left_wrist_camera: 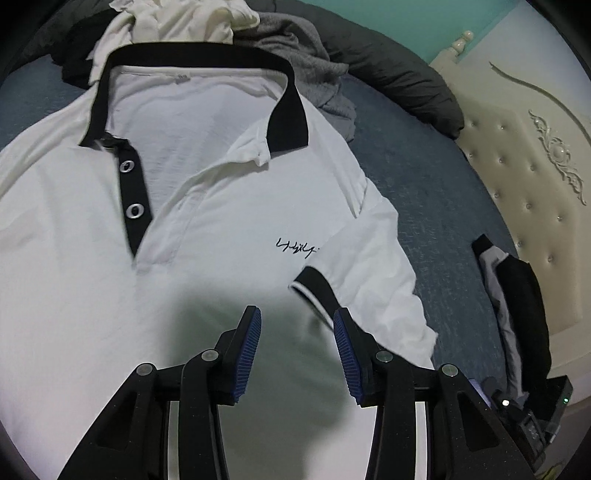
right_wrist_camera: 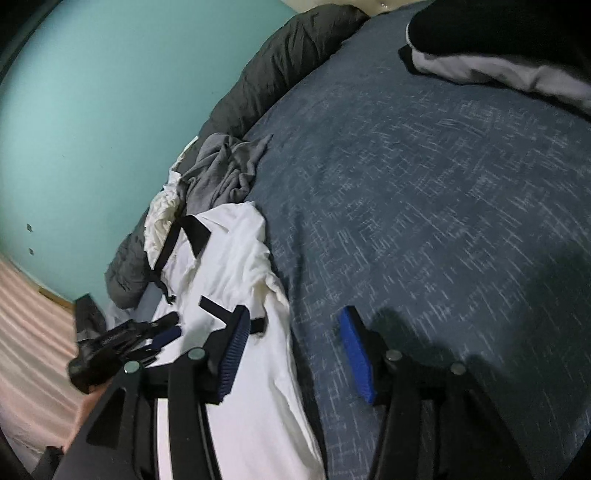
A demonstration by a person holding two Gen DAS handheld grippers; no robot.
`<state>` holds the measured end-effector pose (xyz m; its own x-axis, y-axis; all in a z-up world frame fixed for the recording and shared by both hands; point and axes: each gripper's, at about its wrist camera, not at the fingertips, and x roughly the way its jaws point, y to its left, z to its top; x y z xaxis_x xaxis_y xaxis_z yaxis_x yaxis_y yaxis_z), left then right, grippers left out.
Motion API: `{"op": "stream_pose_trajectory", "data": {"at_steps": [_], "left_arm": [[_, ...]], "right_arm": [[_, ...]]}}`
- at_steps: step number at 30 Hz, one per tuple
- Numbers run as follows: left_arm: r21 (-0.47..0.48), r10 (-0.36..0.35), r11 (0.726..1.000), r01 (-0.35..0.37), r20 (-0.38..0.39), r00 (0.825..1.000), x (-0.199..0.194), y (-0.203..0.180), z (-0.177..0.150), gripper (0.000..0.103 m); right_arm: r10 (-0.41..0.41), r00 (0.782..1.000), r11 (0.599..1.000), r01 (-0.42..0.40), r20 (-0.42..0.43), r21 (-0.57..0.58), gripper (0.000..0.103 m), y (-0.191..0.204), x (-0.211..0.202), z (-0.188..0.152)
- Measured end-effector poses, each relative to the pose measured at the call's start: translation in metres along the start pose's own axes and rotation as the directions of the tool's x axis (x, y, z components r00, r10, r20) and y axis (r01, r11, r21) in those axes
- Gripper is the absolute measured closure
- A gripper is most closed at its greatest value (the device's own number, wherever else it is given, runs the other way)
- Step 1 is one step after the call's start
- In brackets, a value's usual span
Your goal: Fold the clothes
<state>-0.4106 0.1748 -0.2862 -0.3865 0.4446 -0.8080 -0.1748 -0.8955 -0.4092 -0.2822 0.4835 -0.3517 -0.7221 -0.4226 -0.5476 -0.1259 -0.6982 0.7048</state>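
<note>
- The white polo shirt lies front-up on the bed, collar far, hem toward the tools.
- The left tool hovers spread over the chest, nearest the black-cuffed sleeve, already turned inward.
- The right tool, also spread and empty, straddles the shirt's right edge.
- A pile of unfolded clothes lies beyond the collar, a dark folded garment near the headboard; the wall is teal.

Bed, blue cover: white polo shirt under claws; crumpled clothes beyond; folded dark garment right.
</note>
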Motion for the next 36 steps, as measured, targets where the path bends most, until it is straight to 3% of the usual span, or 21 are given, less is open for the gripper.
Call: {"op": "stream_pose_trajectory", "data": {"at_steps": [7,15,28,36], "left_arm": [[0.000,-0.012,1.000,0.012,-0.006,1.000,0.019,-0.002,0.006,0.059],[0.029,-0.025,0.999,0.025,-0.008,1.000,0.026,-0.012,0.009,0.100],[0.000,-0.047,0.999,0.048,0.072,0.996,-0.019,-0.004,0.001,0.101],[-0.030,-0.020,0.999,0.020,0.004,1.000,0.000,0.006,-0.004,0.101]], "right_arm": [[-0.020,1.000,1.000,0.020,0.005,0.010,0.051,-0.008,0.002,0.007],[-0.006,1.000,1.000,0.006,0.002,0.004,0.051,-0.008,0.005,0.010],[0.008,1.000,1.000,-0.008,0.010,0.008,0.051,-0.008,0.003,0.012],[0.011,1.000,1.000,-0.011,0.005,0.005,0.051,-0.007,0.004,0.011]]}}
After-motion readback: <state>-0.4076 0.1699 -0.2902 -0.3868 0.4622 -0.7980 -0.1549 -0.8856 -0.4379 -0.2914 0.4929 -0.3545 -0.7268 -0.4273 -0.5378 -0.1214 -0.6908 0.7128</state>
